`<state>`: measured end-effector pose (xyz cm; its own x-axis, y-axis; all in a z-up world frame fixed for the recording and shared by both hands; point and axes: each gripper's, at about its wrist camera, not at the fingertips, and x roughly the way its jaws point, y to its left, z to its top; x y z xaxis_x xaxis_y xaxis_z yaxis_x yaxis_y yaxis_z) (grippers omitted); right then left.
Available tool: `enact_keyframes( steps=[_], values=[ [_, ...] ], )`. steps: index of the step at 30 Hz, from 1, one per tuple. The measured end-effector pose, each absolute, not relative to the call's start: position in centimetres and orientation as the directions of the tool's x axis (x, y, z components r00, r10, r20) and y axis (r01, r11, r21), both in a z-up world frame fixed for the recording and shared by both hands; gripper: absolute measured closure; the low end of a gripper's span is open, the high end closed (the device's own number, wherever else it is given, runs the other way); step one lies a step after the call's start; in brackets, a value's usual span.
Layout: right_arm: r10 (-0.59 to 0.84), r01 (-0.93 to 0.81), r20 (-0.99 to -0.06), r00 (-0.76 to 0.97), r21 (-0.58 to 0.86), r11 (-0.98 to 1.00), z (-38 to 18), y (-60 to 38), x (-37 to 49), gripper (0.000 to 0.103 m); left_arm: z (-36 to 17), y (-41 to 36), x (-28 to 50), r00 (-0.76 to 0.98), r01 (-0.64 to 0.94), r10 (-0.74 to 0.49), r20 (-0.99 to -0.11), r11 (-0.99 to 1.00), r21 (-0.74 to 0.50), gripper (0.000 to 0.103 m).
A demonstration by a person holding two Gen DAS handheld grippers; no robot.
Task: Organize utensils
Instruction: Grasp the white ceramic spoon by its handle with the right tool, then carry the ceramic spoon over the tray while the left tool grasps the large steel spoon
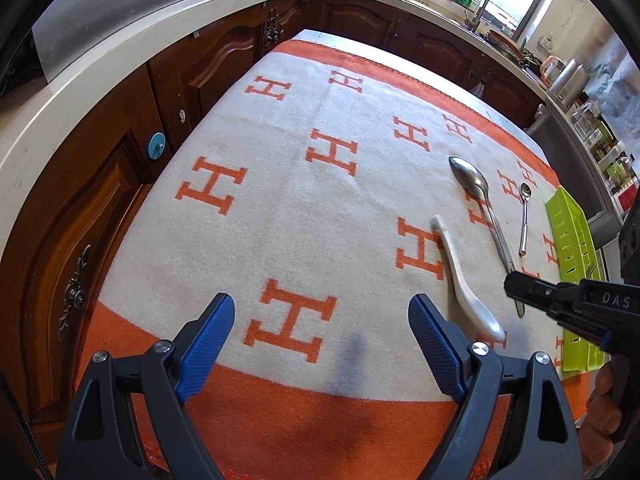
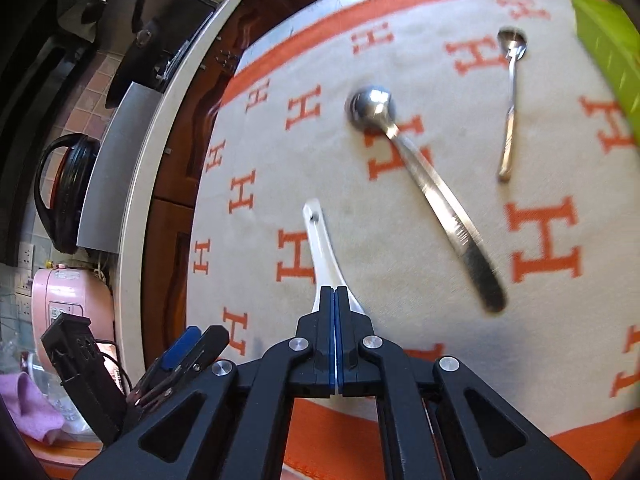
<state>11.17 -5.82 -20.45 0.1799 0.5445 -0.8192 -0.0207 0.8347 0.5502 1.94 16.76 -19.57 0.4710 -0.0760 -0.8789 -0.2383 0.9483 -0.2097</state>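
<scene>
Blanket (image 1: 304, 208) in cream with orange H marks and an orange border covers the surface under both my tongs. My left tongs (image 1: 322, 344) hang spread wide above the near orange band, nothing between the blue pads, with a broad stretch of bare blanket ahead and to the left, running out to the edge that faces the wooden cabinets (image 1: 120, 184). My right tongs (image 2: 335, 300) are pressed together, fingers meeting above the bowl end of the white spoon (image 2: 322, 248); whether they touch it I cannot tell. That spoon lies flat, handle pointing away from me. Just to its right lies the large metal spoon (image 2: 424, 184), slanted, bowl far and handle near, apart from the white one. Further right lies the small metal spoon (image 2: 510, 100), and beyond it the green tray (image 1: 572, 264) sits along the blanket's right edge.
</scene>
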Motion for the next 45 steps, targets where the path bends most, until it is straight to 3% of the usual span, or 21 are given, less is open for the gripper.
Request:
enact_keyframes(
  steps=[6,10,15,26,29,34,45],
  values=[
    [0.522,-0.066,-0.846,0.105,0.518,0.853,-20.4,-6.5,11.8,0.101,-19.8,15.9,2.0,0.454,-0.214,-0.085,-0.887,0.956,-0.201,0.016],
    [0.492,-0.107,-0.869,0.06,0.484,0.868,-21.3,-5.9,12.0,0.081,-19.7,15.9,1.9,0.454,-0.219,-0.082,-0.887,0.955,-0.201,0.016],
    [0.461,-0.175,-0.887,0.02,0.45,0.875,-21.7,-4.8,11.1,0.078,-20.0,16.4,2.1,0.446,-0.239,-0.09,-0.89,0.947,-0.215,0.016],
    [0.323,-0.34,-0.942,0.096,0.274,0.9,-21.4,-2.2,9.1,0.078,-20.1,16.9,2.1,0.446,-0.252,-0.1,-0.89,0.939,-0.232,0.016],
    [0.278,-0.403,-0.951,0.134,0.204,0.892,-21.3,-1.4,8.3,0.087,-20.1,17.2,2.1,0.444,-0.259,-0.1,-0.89,0.937,-0.235,0.016],
    [0.334,-0.404,-0.932,0.143,0.253,0.879,-20.5,-2.0,7.9,0.1,-19.8,17.1,2.0,0.44,-0.262,-0.094,-0.893,0.938,-0.228,0.016],
    [0.402,-0.278,-0.878,0.262,0.33,0.902,-16.7,-7.6,7.8,0.1,-17.4,13.4,3.6,0.463,-0.16,-0.104,-0.88,0.967,-0.198,0.016]
  ],
)
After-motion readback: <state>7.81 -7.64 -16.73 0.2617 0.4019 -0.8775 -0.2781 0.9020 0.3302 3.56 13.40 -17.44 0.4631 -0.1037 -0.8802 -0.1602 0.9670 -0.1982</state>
